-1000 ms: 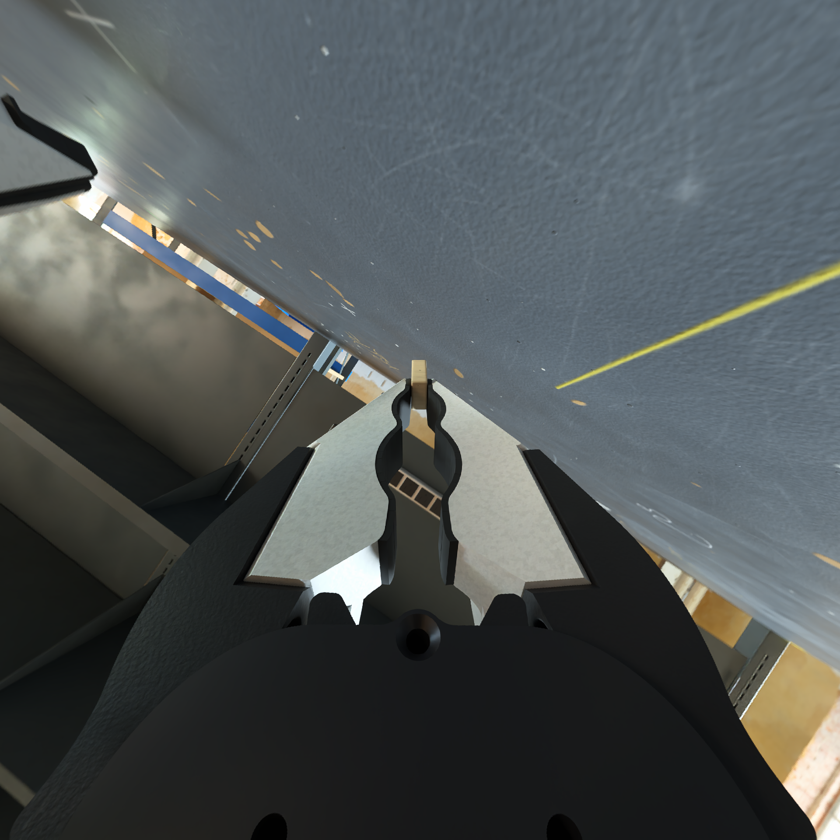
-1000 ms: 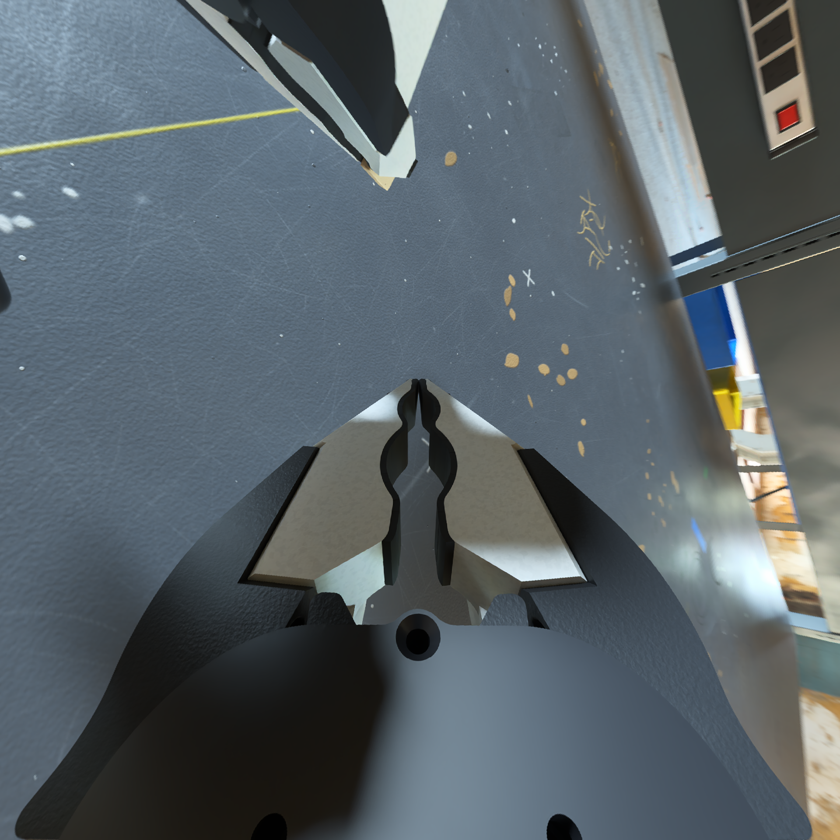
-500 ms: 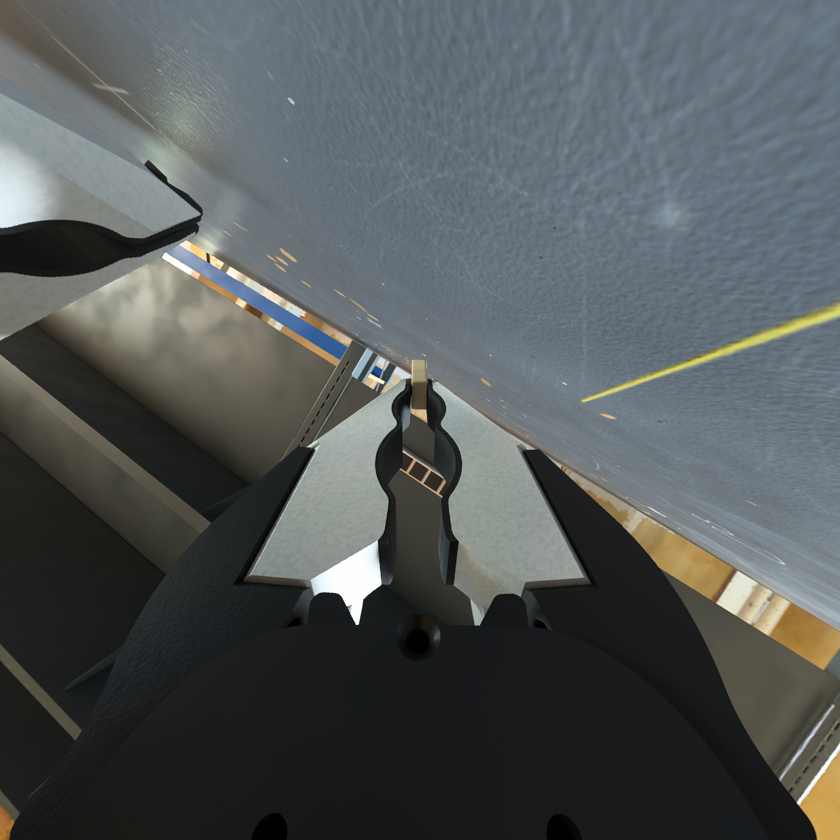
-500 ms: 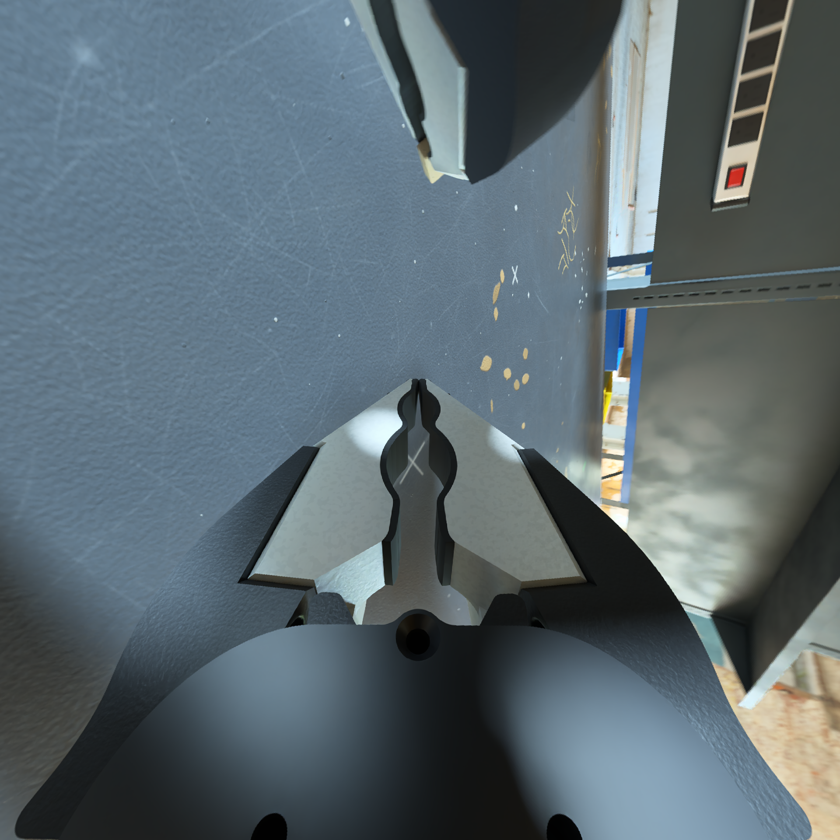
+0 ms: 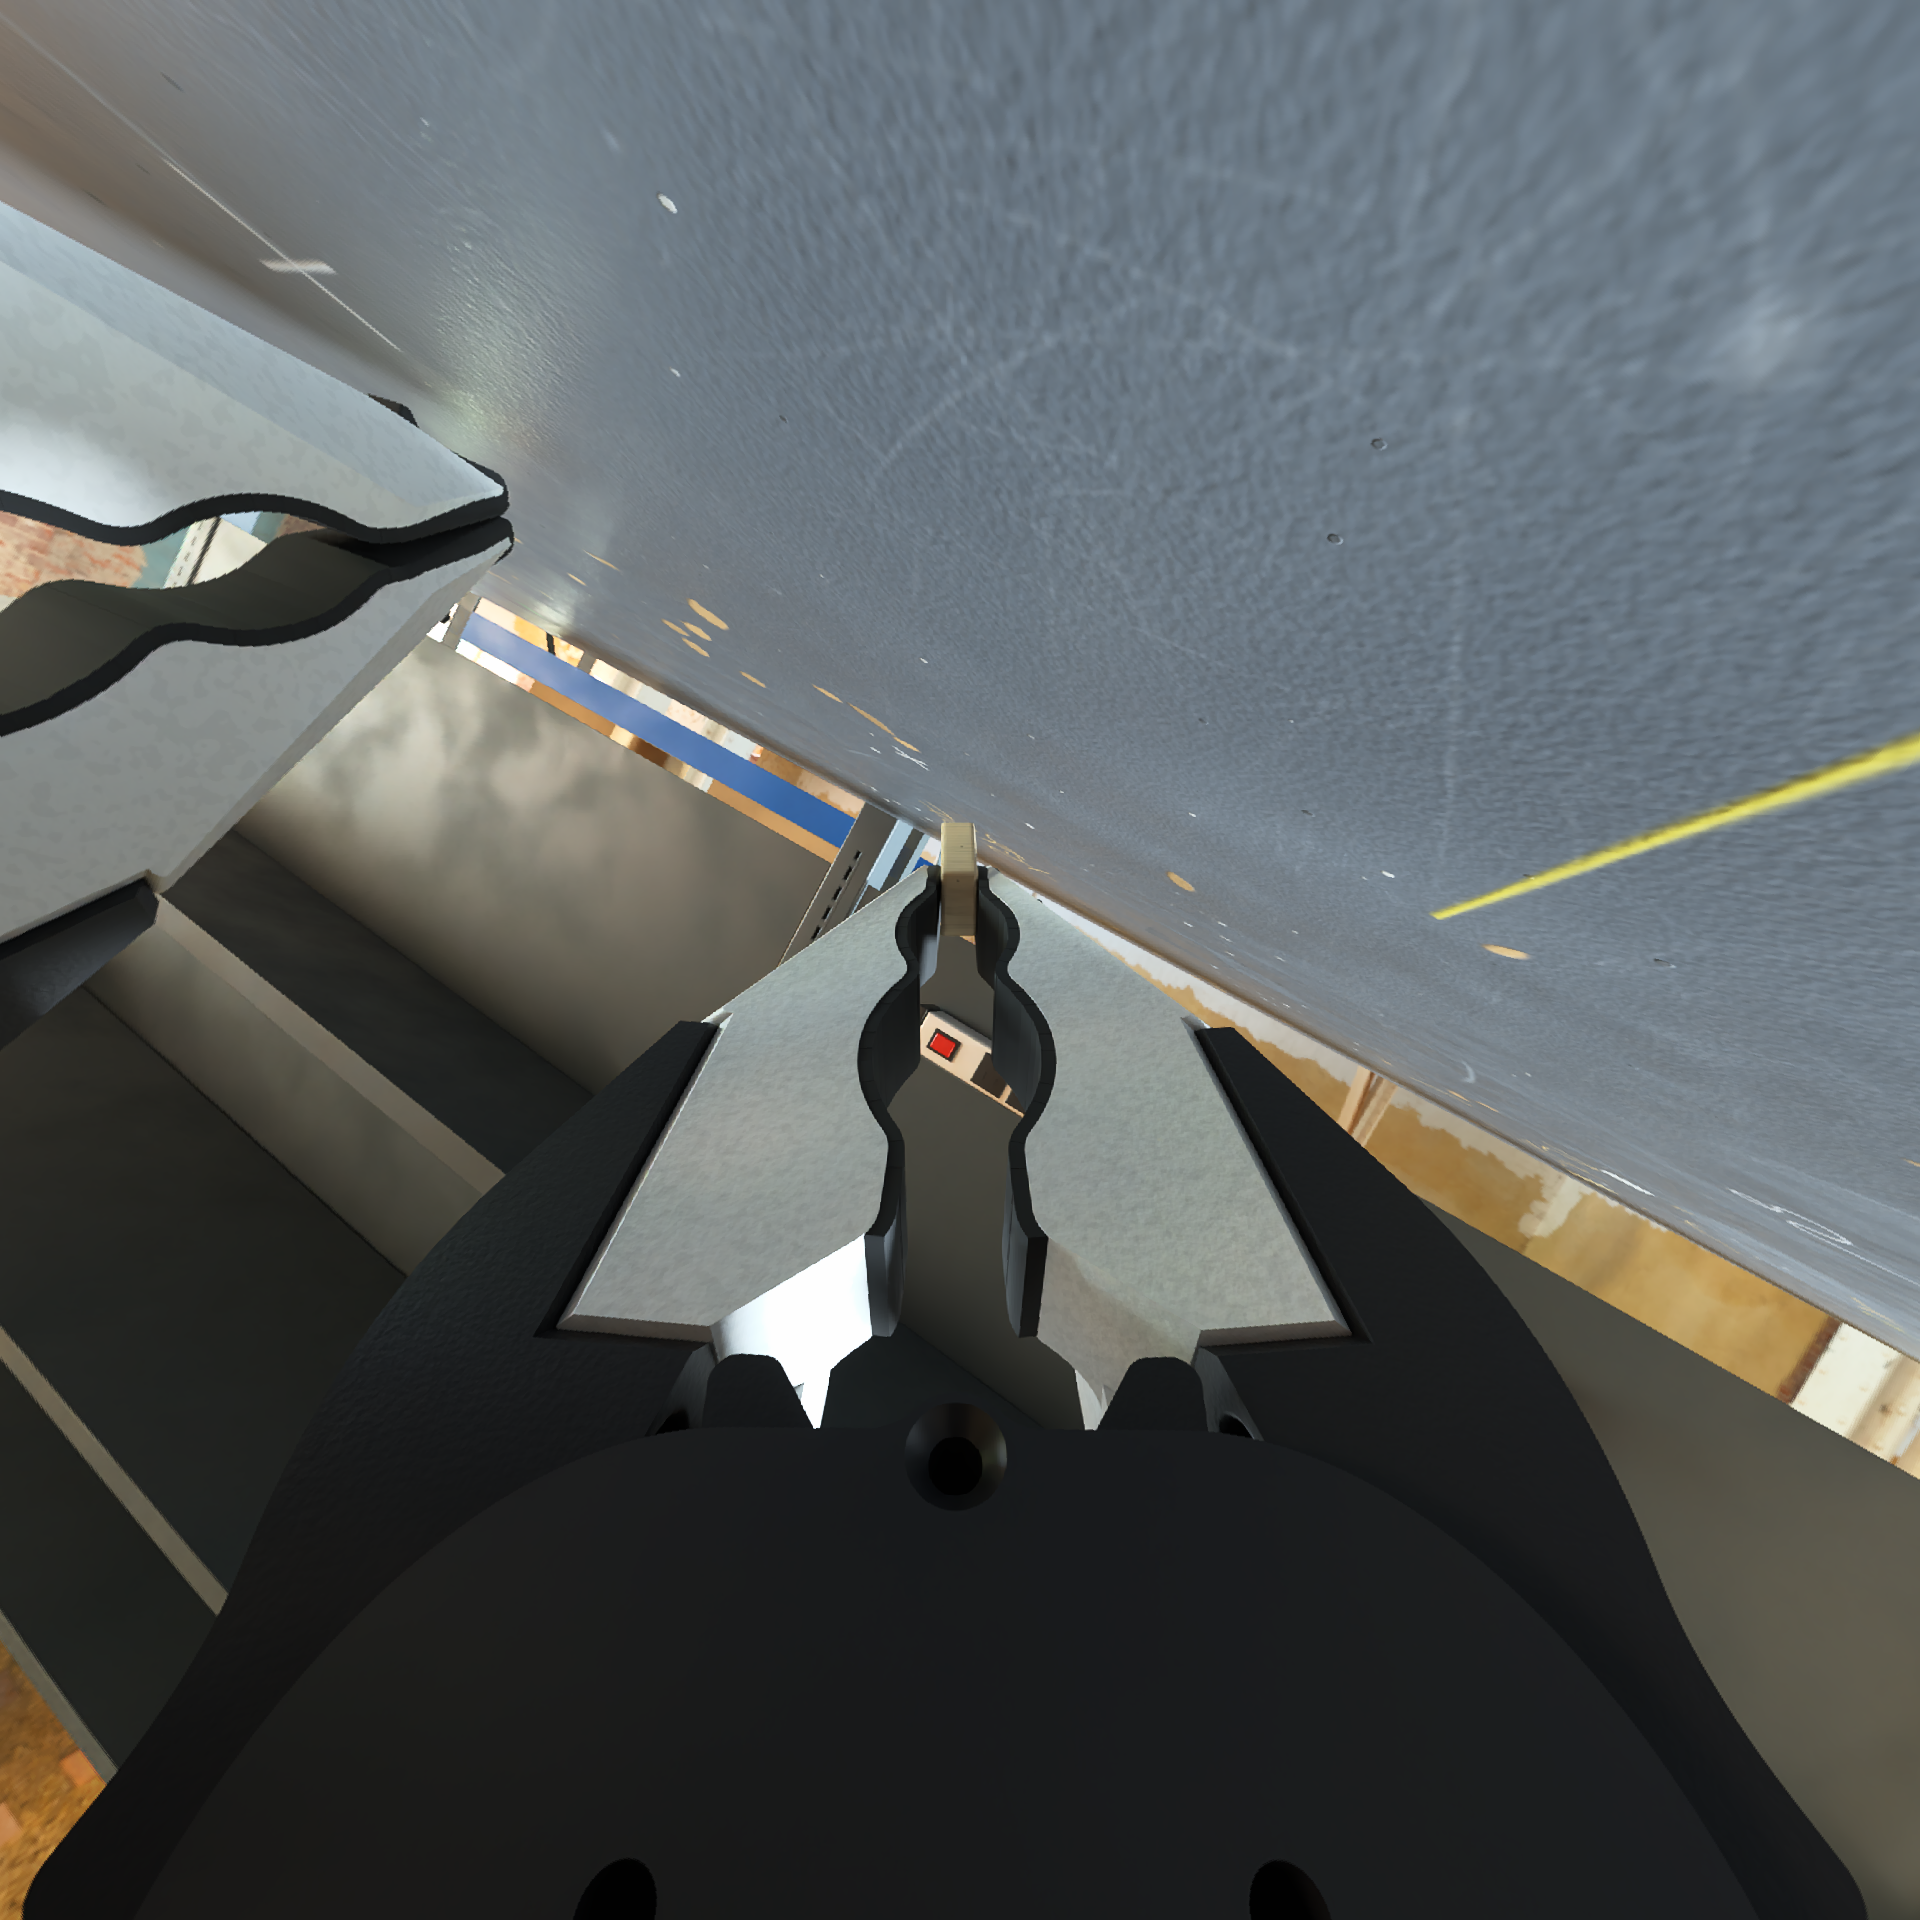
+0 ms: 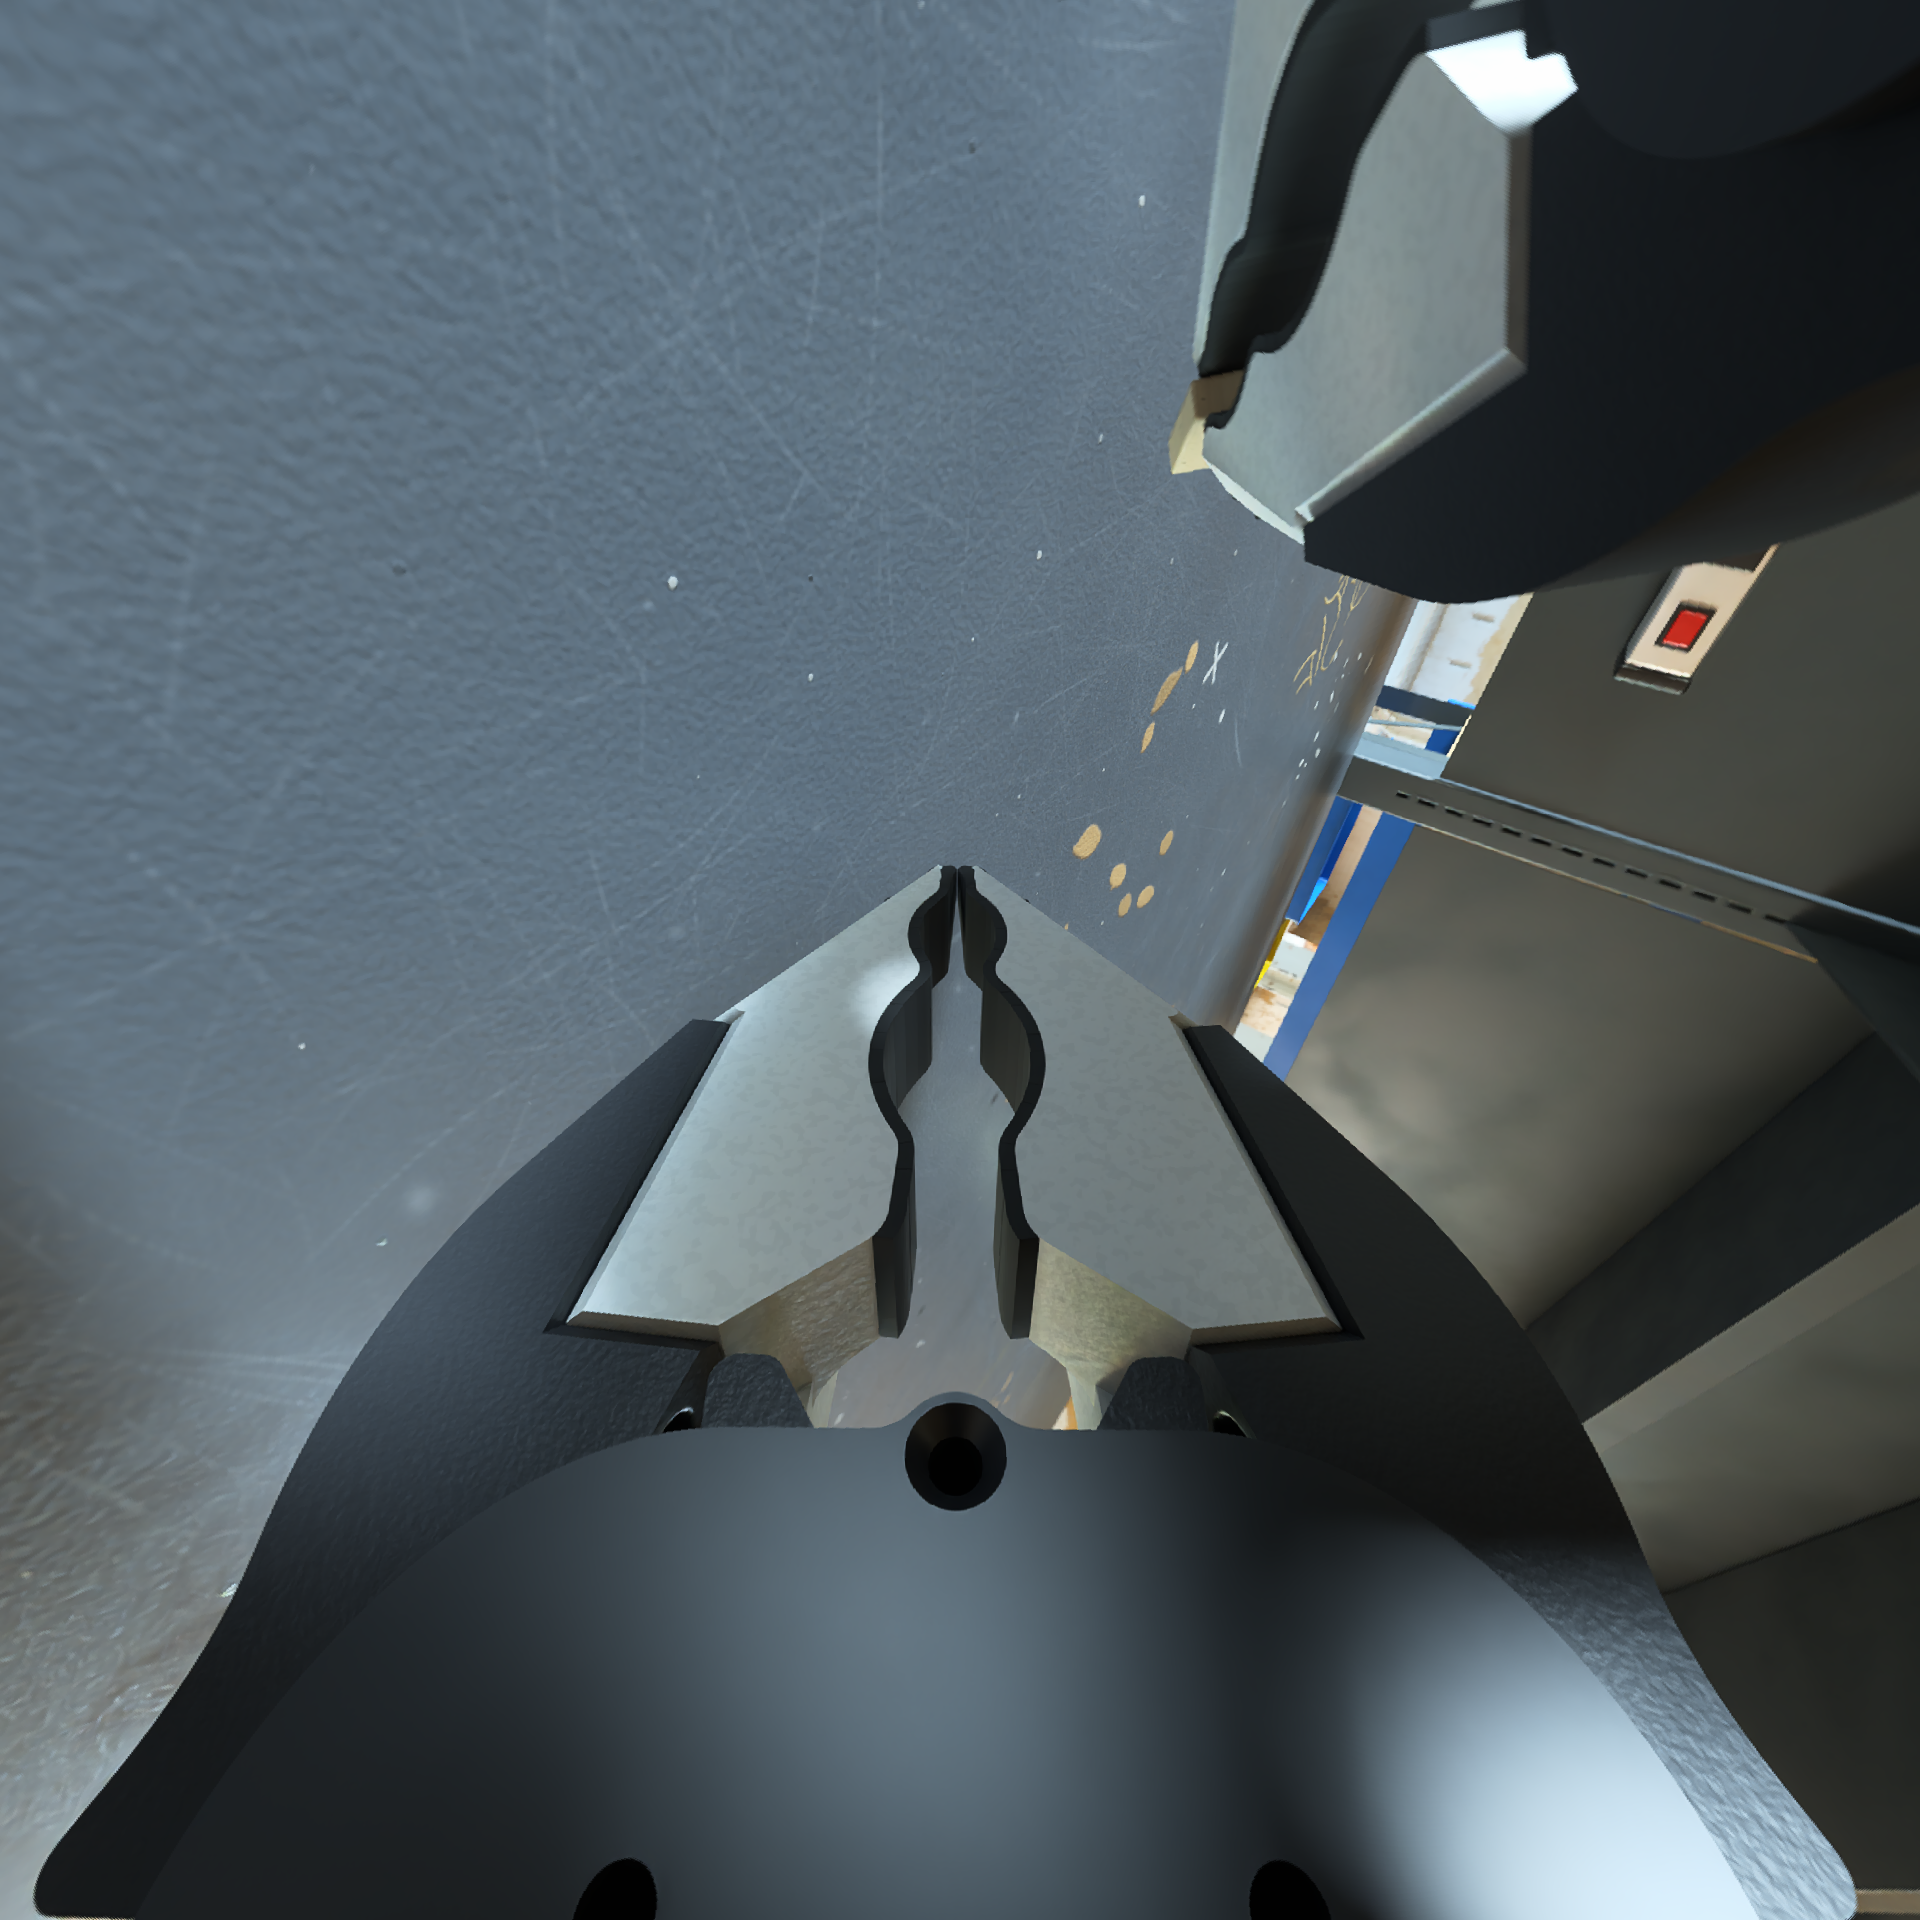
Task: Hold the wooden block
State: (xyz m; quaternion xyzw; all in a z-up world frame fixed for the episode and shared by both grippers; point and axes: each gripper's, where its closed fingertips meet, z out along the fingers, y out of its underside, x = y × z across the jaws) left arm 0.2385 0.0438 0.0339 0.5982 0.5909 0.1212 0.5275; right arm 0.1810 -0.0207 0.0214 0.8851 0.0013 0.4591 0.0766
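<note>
A small pale wooden block [image 5: 957, 871] is pinched between the tips of my left gripper [image 5: 957, 902], which is shut on it and holds it above the grey table top [image 5: 1247, 416]. In the right wrist view the block [image 6: 1197, 424] pokes out of the left gripper [image 6: 1221, 410] at the upper right. My right gripper [image 6: 956, 883] is shut and empty, over the table [image 6: 520, 520]. It shows in the left wrist view [image 5: 488, 520] at the left edge, apart from the block.
A yellow line [image 5: 1662, 831] crosses the table. The table edge [image 6: 1299, 831] runs near the right gripper. Beyond it stand a dark grey cabinet [image 6: 1610, 1039] with a red switch [image 6: 1683, 629], a perforated metal rail [image 6: 1558, 842] and blue shelving [image 5: 665, 717].
The right gripper has come closer to the left one and looms larger at the left of the left wrist view. The left gripper still holds the block and has tilted toward the table edge.
</note>
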